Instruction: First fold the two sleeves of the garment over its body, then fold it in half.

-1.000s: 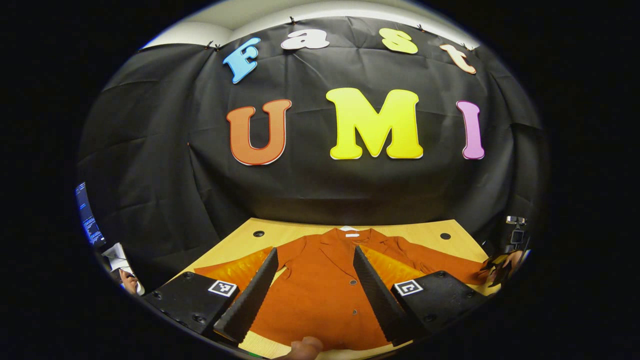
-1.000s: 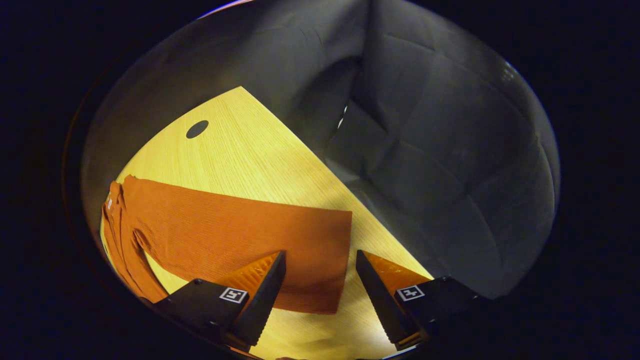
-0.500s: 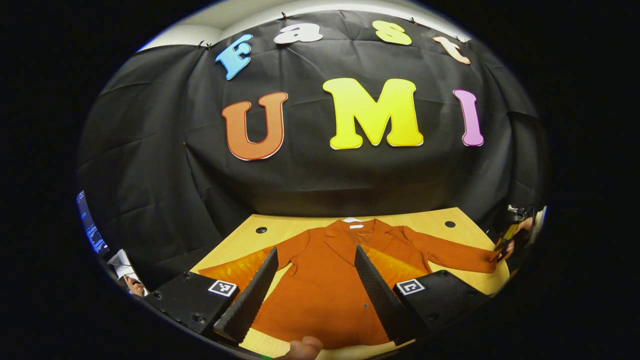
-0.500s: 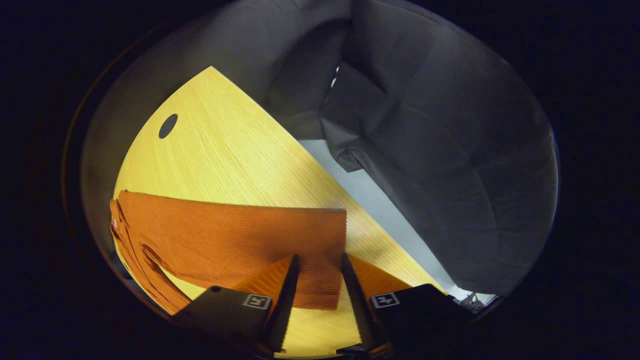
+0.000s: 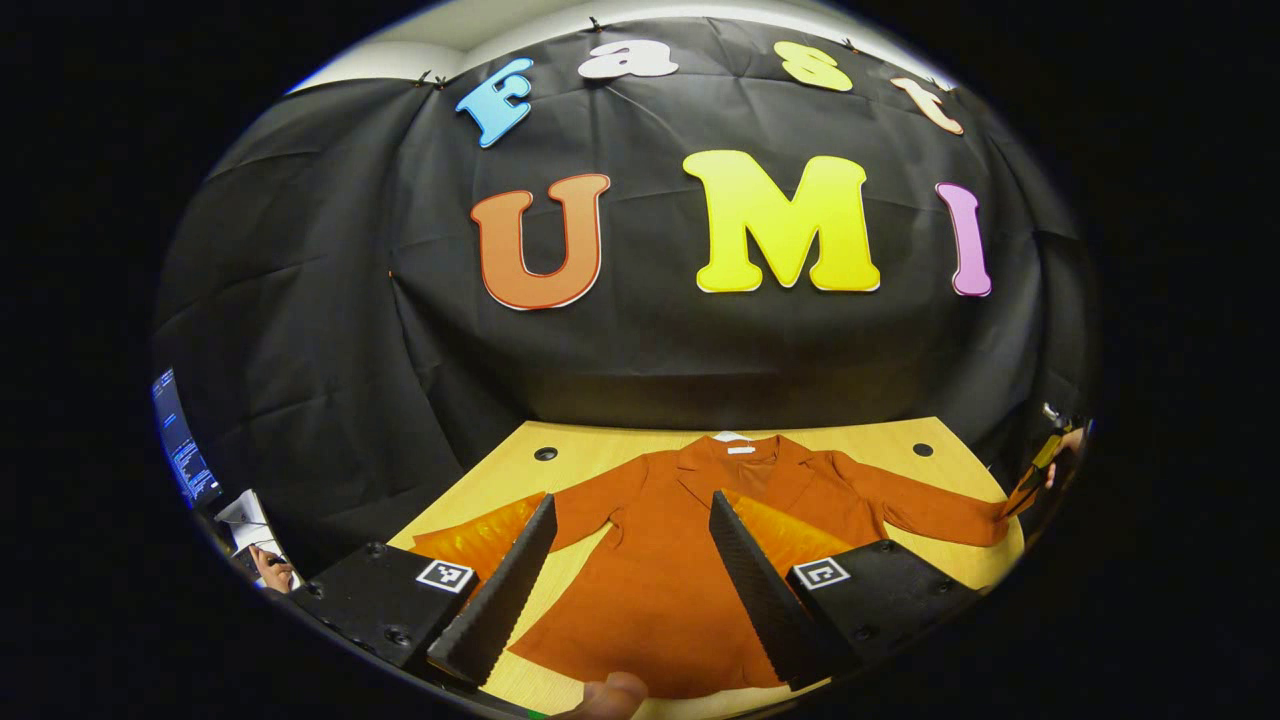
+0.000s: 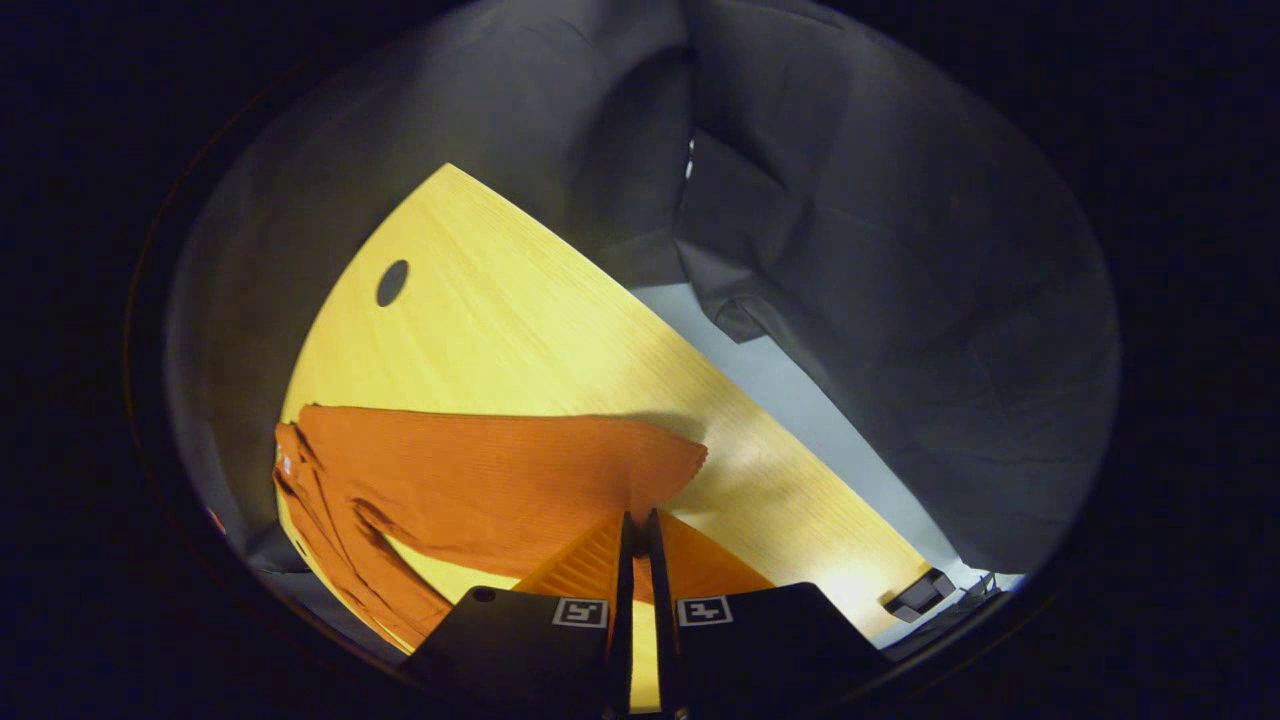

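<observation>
An orange jacket lies face up on the wooden table, collar toward the wall, both sleeves spread out. My left gripper hangs open above the jacket's lower half, nothing between its fingers. In the right gripper view, the jacket's sleeve stretches to the left across the table. My right gripper is shut on the sleeve's cuff end, which is puckered and slightly lifted. In the left gripper view that same right gripper shows far off at the sleeve's tip, near the table's right edge.
Round cable holes sit in the table's far corners, one also seen as a hole beyond the sleeve. A monitor and a person's hand are at far left. A small dark object lies off the table's edge.
My right gripper has closed from open onto the sleeve cuff and bunched it up off the table. The left gripper stays open, its view shifted only slightly.
</observation>
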{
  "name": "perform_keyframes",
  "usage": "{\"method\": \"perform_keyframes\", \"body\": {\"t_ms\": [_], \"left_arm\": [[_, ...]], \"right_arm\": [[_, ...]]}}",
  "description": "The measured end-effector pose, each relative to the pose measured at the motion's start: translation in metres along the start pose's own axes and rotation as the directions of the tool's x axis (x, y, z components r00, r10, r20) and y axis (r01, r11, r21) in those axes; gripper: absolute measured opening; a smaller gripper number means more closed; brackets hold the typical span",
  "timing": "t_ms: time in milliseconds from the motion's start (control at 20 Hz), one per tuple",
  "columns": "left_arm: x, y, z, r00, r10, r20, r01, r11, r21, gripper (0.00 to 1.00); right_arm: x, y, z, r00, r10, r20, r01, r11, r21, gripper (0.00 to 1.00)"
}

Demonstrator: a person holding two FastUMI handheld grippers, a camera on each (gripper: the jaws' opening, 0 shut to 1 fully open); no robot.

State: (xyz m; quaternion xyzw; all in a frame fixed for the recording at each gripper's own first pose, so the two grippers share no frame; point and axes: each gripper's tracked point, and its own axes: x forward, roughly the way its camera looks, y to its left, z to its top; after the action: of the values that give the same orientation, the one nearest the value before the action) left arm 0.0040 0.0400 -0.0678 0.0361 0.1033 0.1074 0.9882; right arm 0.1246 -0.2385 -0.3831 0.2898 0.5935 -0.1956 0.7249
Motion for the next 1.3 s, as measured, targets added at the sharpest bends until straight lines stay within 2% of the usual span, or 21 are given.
{"method": "perform_keyframes", "body": {"t_ms": [250,450,600,750,950,1150,1300], "left_arm": [[0.016,0.018,0.002,1.000,-0.007,0.021,0.007,1.000,-0.017,1.00],[0.021,0.032,0.010,0.998,-0.018,0.067,0.018,1.000,-0.008,1.00],[0.028,0.037,0.009,0.995,-0.048,0.088,0.049,0.999,-0.010,1.00],[0.033,0.048,0.003,0.994,-0.062,0.088,0.063,0.998,-0.015,1.00],[0.036,0.061,0.000,0.991,-0.082,0.109,0.082,0.997,0.002,1.00],[0.037,0.070,-0.015,0.991,-0.104,0.079,0.105,0.994,-0.010,1.00],[0.037,0.080,-0.021,0.992,-0.109,0.067,0.110,0.994,-0.011,1.00]], "right_arm": [[-0.048,0.060,0.002,0.996,0.058,0.060,-0.053,0.996,-0.076,0.10],[-0.088,0.148,-0.010,0.985,0.149,0.092,-0.132,0.977,-0.170,0.09],[-0.106,0.220,-0.033,0.972,0.206,0.115,-0.165,0.942,-0.293,0.10],[-0.115,0.302,-0.069,0.957,0.277,0.089,-0.219,0.886,-0.408,0.10],[-0.119,0.399,-0.135,0.934,0.356,0.025,-0.283,0.781,-0.557,0.10],[-0.110,0.484,-0.211,0.911,0.403,-0.082,-0.360,0.684,-0.635,0.10],[-0.097,0.529,-0.264,0.897,0.413,-0.157,-0.403,0.618,-0.675,0.10]]}}
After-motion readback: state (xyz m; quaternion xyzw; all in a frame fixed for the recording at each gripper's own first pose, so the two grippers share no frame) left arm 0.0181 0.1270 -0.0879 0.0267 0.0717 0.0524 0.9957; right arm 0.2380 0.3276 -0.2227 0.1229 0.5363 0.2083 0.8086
